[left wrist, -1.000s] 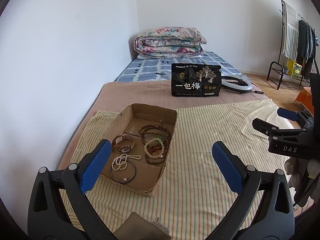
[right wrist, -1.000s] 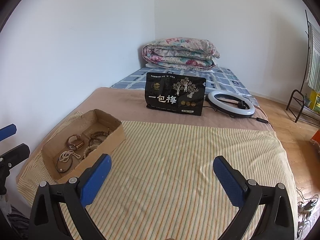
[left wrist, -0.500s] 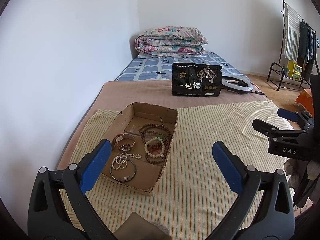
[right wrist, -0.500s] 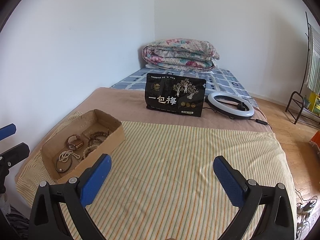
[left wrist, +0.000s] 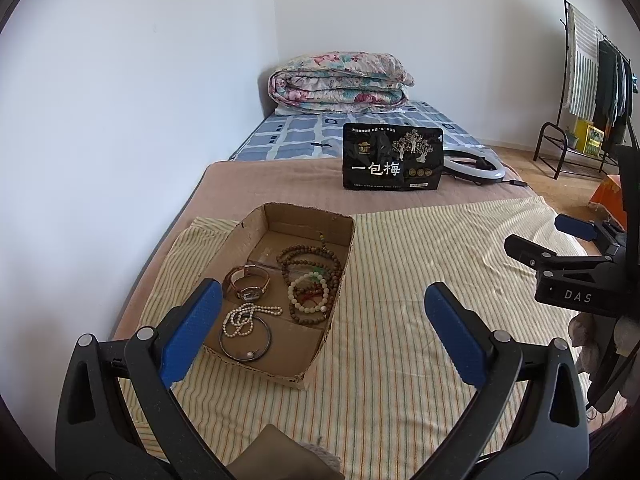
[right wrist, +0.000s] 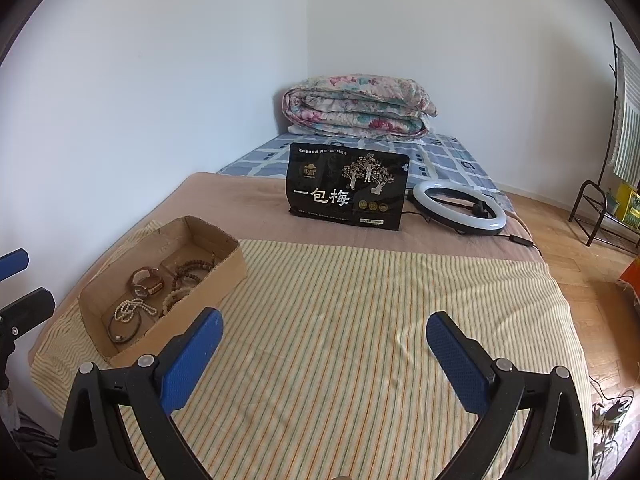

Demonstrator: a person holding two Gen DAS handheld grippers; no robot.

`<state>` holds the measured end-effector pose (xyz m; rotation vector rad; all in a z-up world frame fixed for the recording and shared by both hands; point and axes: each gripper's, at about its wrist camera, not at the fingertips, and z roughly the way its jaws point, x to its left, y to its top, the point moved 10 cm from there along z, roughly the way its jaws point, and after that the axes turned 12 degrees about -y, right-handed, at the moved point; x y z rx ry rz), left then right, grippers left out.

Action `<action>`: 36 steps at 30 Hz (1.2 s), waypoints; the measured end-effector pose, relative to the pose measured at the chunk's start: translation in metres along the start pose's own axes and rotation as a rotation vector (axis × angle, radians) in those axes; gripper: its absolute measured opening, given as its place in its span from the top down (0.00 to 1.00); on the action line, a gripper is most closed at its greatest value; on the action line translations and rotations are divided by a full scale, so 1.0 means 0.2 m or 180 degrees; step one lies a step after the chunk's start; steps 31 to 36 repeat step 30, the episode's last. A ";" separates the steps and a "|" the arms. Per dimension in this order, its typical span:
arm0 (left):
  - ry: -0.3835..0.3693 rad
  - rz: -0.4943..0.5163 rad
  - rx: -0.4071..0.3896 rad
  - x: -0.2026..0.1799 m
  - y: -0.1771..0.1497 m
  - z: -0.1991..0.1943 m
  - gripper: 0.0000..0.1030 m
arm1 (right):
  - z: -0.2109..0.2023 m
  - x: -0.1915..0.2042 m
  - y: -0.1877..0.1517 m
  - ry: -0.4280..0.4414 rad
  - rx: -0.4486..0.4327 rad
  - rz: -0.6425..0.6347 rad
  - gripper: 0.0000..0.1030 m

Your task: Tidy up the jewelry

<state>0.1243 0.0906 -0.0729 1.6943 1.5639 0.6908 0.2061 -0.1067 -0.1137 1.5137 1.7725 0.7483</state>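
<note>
- The left gripper (left wrist: 324,332), black with blue pads, hangs spread wide above the striped yellow cloth (left wrist: 400,300), holding and touching nothing.
- The right gripper (right wrist: 324,354) is equally wide apart and empty.
- The shallow brown cardboard box (left wrist: 340,272) sits on the cloth, holding a brown-strap watch (left wrist: 248,280), white pearl strand (left wrist: 244,318), dark bangle (left wrist: 246,340) and wooden bead bracelets (left wrist: 312,276).

You face a bed (right wrist: 360,360) set into a corner of white walls (right wrist: 160,80); a folded floral quilt (right wrist: 356,108) lies at its far end, wooden floor (right wrist: 592,280) on the right.
</note>
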 end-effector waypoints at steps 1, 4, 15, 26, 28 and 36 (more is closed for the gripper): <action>-0.0002 0.0000 0.0002 0.00 0.00 0.00 0.00 | 0.00 0.00 0.00 -0.0001 0.0004 0.0001 0.00; -0.0001 -0.0003 -0.0005 0.00 0.00 0.00 0.00 | 0.00 -0.01 -0.01 -0.0002 0.0009 0.0003 0.00; 0.0003 -0.0002 -0.0004 0.00 0.00 0.00 0.01 | 0.01 -0.01 -0.01 0.0004 0.0034 -0.0016 0.00; 0.0015 -0.0006 -0.0015 0.00 0.00 0.00 0.00 | 0.02 -0.02 -0.03 0.0006 0.0058 -0.0028 0.00; 0.0022 -0.0011 -0.0024 0.01 0.00 0.00 0.00 | 0.02 -0.02 -0.03 0.0005 0.0061 -0.0027 0.00; 0.0045 -0.0003 -0.0046 0.01 0.00 -0.01 0.00 | 0.02 -0.02 -0.04 0.0004 0.0069 -0.0022 0.00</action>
